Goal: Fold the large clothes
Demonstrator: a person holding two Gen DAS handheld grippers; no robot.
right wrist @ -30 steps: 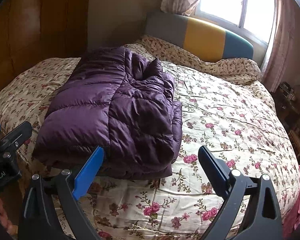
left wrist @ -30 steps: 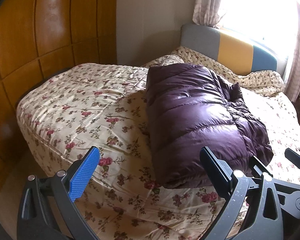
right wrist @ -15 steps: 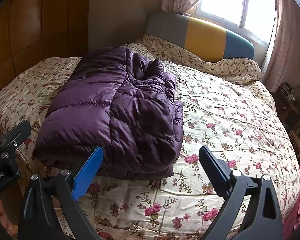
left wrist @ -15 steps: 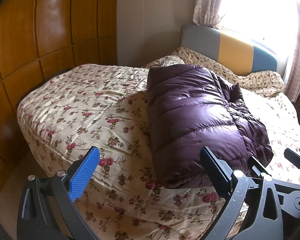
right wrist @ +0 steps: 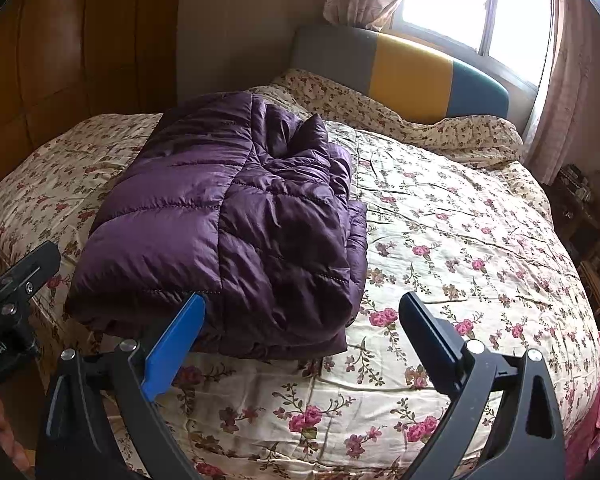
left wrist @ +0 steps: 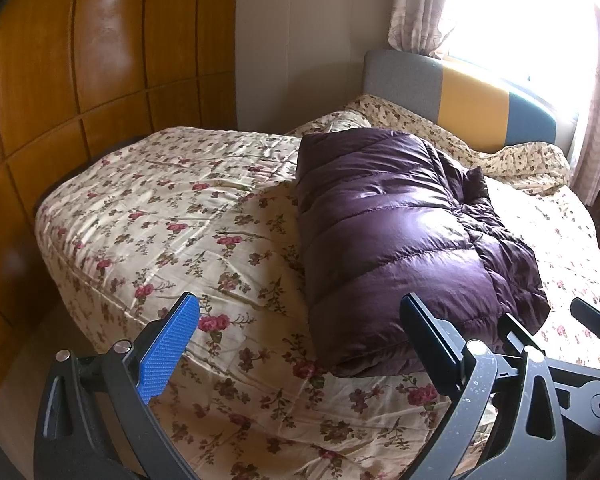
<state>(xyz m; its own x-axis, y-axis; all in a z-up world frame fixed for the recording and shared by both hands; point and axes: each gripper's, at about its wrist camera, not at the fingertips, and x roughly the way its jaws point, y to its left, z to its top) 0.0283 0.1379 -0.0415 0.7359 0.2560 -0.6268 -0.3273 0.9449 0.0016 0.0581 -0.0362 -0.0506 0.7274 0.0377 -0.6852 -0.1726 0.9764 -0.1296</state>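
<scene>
Dark grey left gripper (left wrist: pixel 300 340) and right gripper (right wrist: pixel 302 328), blue-padded fingers (left wrist: pixel 168 350), silver screws.

The folded jacket (right wrist: pixel 228 232) lies on the bed (right wrist: pixel 460 240), before the headboard (right wrist: pixel 404 72).

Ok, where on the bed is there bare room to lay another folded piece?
Bare quilt lies right of the purple jacket, toward the curtain, and left of it toward the wooden wall. The headboard end is crowded with rumpled bedding.
</scene>
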